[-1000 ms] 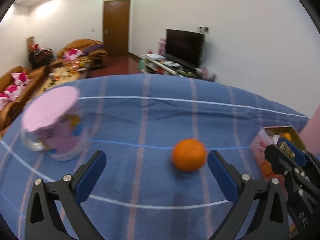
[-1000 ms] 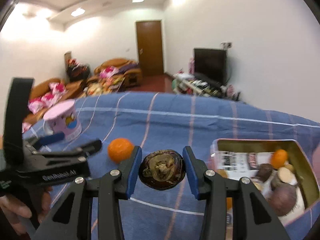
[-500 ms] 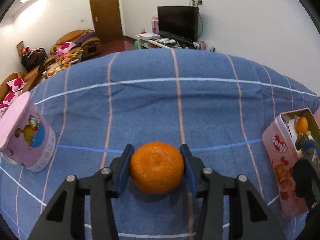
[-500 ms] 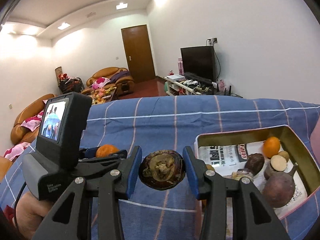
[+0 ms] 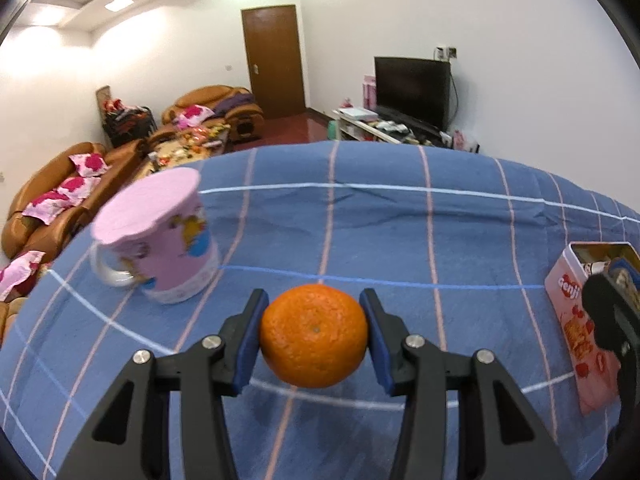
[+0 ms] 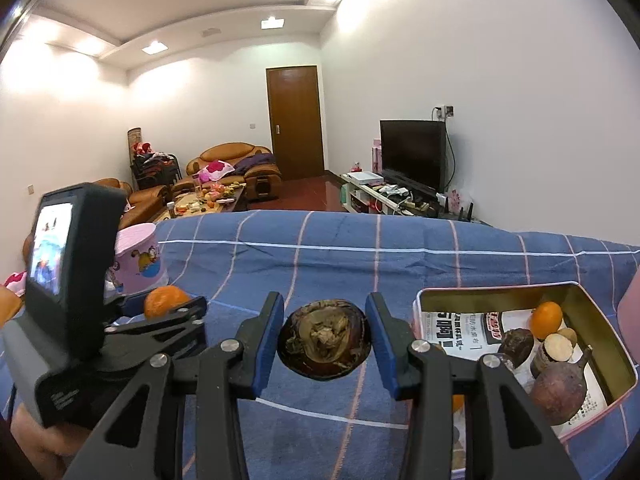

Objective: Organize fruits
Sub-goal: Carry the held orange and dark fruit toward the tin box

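Note:
My left gripper [image 5: 313,322] is shut on an orange [image 5: 314,336], both blue pads pressing its sides just above the blue checked cloth [image 5: 400,232]. In the right wrist view that orange [image 6: 163,300] shows at the left, behind the left gripper's camera body. A dark brown wrinkled fruit [image 6: 324,338] sits between the pads of my right gripper [image 6: 325,322], which is shut on it. Right of it stands the open pink tin [image 6: 496,290], holding a small orange [image 6: 546,318], a large dark fruit [image 6: 558,388] and other pieces on printed paper. The same tin [image 5: 576,320] sits at the right edge of the left wrist view.
A pink cartoon cup [image 5: 160,236] stands upside down on the cloth, to the left of and beyond the orange. A hand [image 6: 48,436] holds the left gripper. Beyond the table lie sofas, a door and a TV stand.
The left gripper went from wide open to shut on the orange, then swung up and left so the pink cup looms closer. The right gripper kept still with the dark fruit.

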The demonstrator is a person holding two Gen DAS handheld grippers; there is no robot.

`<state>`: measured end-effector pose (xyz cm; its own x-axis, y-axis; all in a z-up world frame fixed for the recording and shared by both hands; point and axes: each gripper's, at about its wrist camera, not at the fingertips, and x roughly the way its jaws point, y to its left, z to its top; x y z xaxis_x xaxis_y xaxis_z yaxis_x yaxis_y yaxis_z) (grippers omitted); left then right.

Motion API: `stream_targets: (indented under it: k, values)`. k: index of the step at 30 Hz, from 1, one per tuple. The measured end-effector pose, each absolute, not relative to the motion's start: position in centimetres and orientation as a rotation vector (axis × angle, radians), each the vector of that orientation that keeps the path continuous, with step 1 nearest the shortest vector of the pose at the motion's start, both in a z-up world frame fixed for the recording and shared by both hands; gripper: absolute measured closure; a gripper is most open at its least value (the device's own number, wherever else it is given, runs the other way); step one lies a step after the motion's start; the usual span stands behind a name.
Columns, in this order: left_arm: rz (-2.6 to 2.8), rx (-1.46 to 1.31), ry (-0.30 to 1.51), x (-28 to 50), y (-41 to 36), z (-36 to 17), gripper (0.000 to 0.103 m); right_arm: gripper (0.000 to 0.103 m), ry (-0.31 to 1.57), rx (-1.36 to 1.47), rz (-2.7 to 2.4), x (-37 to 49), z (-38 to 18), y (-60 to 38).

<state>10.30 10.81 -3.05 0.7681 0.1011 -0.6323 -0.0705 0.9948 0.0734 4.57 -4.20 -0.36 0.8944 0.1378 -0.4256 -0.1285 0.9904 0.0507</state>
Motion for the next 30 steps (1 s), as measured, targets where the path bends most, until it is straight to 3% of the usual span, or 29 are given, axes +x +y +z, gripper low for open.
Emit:
stream_targets:
  k: [30]
  values:
    - [0.095,0.015,0.558,3.9,8.9,-2.1,0.054,0.058,0.443,-0.013,0.177,-0.4,-0.2,-4.8]
